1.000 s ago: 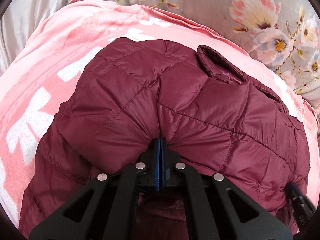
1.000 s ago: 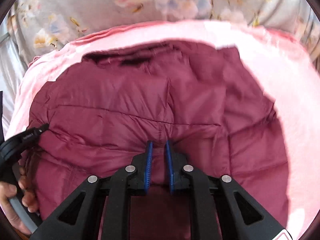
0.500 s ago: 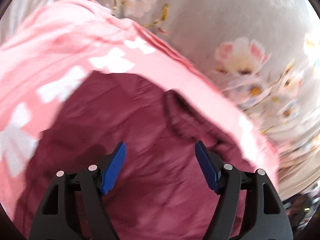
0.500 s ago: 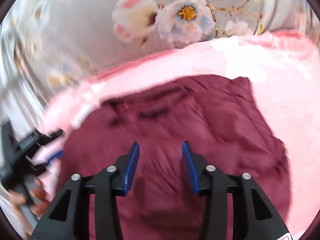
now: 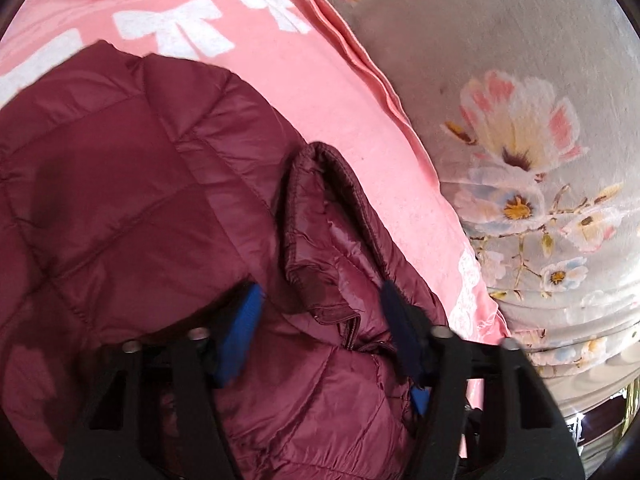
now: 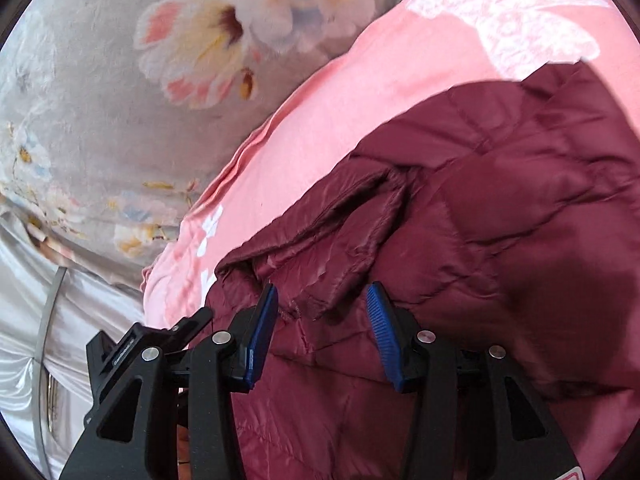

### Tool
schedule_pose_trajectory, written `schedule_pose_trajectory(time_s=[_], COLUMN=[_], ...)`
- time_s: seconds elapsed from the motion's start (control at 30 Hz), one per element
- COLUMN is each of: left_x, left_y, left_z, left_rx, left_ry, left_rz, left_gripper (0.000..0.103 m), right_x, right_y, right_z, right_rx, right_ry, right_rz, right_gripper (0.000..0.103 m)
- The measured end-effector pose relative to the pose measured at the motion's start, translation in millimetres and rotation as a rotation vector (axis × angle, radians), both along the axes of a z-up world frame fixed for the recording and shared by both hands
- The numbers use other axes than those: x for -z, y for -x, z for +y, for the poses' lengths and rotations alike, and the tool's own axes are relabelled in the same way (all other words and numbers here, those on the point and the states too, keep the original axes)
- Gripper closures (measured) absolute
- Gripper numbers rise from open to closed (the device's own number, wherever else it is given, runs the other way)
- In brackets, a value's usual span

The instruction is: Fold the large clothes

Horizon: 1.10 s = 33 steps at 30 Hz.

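Note:
A maroon quilted puffer jacket (image 5: 120, 200) lies folded on a pink blanket (image 5: 320, 80). Its collar (image 5: 320, 184) stands up just ahead of my left gripper (image 5: 320, 300). The left jaws are closing, with the collar's base and the zip end between the blue pads, which do not press on the cloth. In the right wrist view the same jacket (image 6: 520, 220) fills the right side. My right gripper (image 6: 322, 296) is open over a flap at the collar (image 6: 340, 216), with its pads clear of the fabric.
The pink blanket (image 6: 380, 80) with white prints lies on a grey floral bedsheet (image 5: 520, 120), (image 6: 120, 120). The black body of the other gripper (image 6: 140, 344) sits just left of my right one. White satin cloth (image 6: 24, 320) hangs at the far left.
Both grippers let go of the jacket's fold and opened. Each rolled and swung sideways toward the collar end. The left jaws opened wide, then narrowed.

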State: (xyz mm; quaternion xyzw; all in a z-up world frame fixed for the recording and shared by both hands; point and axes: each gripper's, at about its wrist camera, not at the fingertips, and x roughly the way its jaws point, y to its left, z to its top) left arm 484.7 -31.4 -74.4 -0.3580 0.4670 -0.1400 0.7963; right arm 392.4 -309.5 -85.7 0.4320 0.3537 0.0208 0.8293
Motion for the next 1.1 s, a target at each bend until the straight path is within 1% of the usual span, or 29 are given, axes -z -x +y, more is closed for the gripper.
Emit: schedule_pose_trajectory(time_s=[0.03,0.07,0.1,0.13,0.17,0.2,0.27,0.3,0.37,0.4,0.43,0.47,0.53,0.6,0.7,0.77,0.87,0.9,0.97,1.0,1.03,1.1], left_x=[2,4,5,5,5,3,-7,-18,-35,-39,-39,-34,-16,0,9,14,17,17,18,15,12,-2], left_y=[-1,-5,-6,-6,-7,-6,2,12,31,41,47,50,48,46,47,47,48,48,49,49,51,58], left_z=[-1,-4,-6,-7,-9,-9,-5,-1,5,9,10,11,7,4,0,0,-1,-3,-4,-5,-4,-2], left_rx=[0.006,0.013,0.021,0.028,0.036,0.036,0.032,0.044,0.053,0.057,0.059,0.060,0.067,0.066,0.071,0.072,0.072,0.074,0.077,0.080,0.082,0.094], left_ry=[0.006,0.006,0.004,0.001,-0.007,-0.015,-0.032,-0.029,-0.061,-0.087,-0.113,-0.136,-0.186,-0.209,-0.243,-0.248,-0.264,-0.280,-0.297,-0.305,-0.311,-0.329], left_rz=[0.006,0.011,0.011,0.008,0.002,-0.016,-0.061,-0.108,-0.185,-0.215,-0.222,-0.214,-0.170,-0.134,-0.135,-0.136,-0.153,-0.162,-0.167,-0.172,-0.181,-0.216], left_gripper=[0.063,0.074,0.080,0.092,0.093,0.094,0.097,0.097,0.097,0.097,0.097,0.097,0.097,0.097,0.096,0.096,0.096,0.096,0.094,0.094,0.094,0.093], right_x=[0,-1,-2,-4,-9,-17,-33,-42,-47,-44,-35,-23,-6,5,15,20,24,24,24,22,18,7], right_y=[-2,-4,-6,-9,-10,-8,6,19,35,38,38,36,32,30,28,27,26,26,28,32,39,51], right_z=[3,5,7,9,11,13,14,14,16,16,16,16,16,19,22,21,21,20,17,16,14,9], right_rx=[-0.007,-0.014,-0.019,-0.029,-0.037,-0.046,-0.074,-0.086,-0.102,-0.104,-0.110,-0.116,-0.113,-0.114,-0.118,-0.114,-0.113,-0.115,-0.121,-0.118,-0.108,-0.076], right_ry=[0.013,0.023,0.034,0.048,0.069,0.102,0.160,0.204,0.275,0.299,0.325,0.325,0.316,0.347,0.372,0.369,0.366,0.361,0.336,0.322,0.313,0.315], right_rz=[0.001,0.002,0.005,0.004,-0.002,-0.019,-0.076,-0.111,-0.132,-0.121,-0.088,-0.053,-0.002,0.025,0.046,0.052,0.054,0.053,0.041,0.033,0.021,-0.007], right_gripper=[0.060,0.063,0.076,0.087,0.089,0.095,0.099,0.100,0.100,0.100,0.100,0.100,0.100,0.100,0.102,0.103,0.103,0.103,0.103,0.100,0.095,0.089])
